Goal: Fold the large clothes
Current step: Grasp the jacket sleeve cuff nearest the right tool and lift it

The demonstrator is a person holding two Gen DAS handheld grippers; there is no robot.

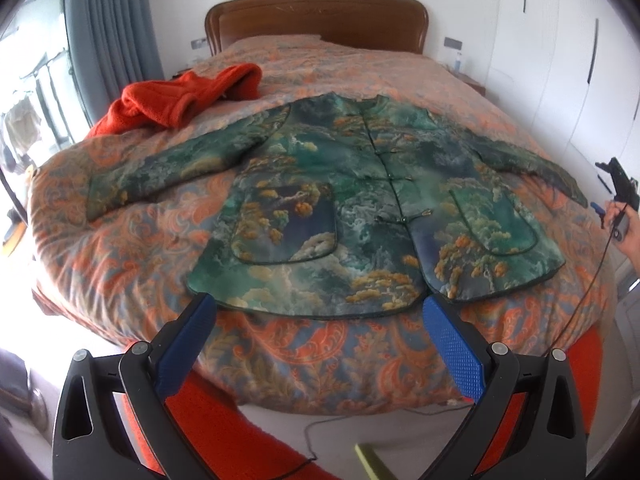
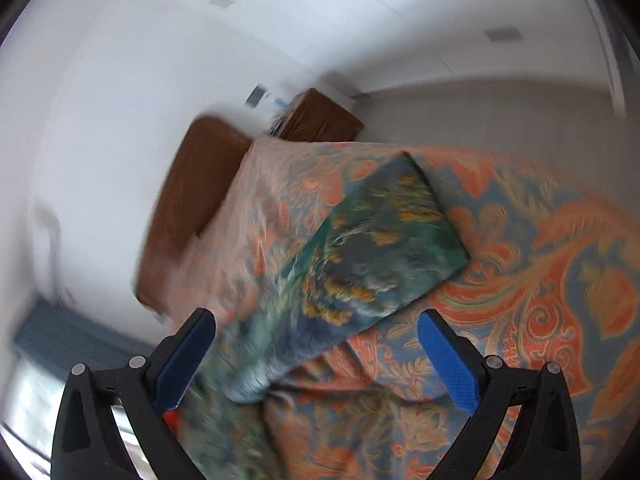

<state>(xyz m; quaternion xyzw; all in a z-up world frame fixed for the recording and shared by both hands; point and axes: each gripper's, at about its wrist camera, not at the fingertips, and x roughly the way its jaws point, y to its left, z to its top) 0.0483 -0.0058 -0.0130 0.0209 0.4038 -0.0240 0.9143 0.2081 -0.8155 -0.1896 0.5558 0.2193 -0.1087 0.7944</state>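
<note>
A green padded jacket (image 1: 352, 200) with a landscape print lies flat and face up on the bed, both sleeves spread out. My left gripper (image 1: 318, 306) is open and empty, just short of the jacket's bottom hem. My right gripper (image 2: 316, 320) is open and empty, over the end of the jacket's right sleeve (image 2: 360, 248); that view is tilted and blurred. The right gripper also shows in the left wrist view (image 1: 618, 188), at the bed's right edge by the sleeve cuff.
The bed has an orange and blue paisley quilt (image 1: 132, 248) and a brown wooden headboard (image 1: 316, 16). An orange-red garment (image 1: 180, 96) lies bunched at the far left. A nightstand (image 2: 320, 116) and white wardrobe doors (image 1: 568, 72) stand at the right.
</note>
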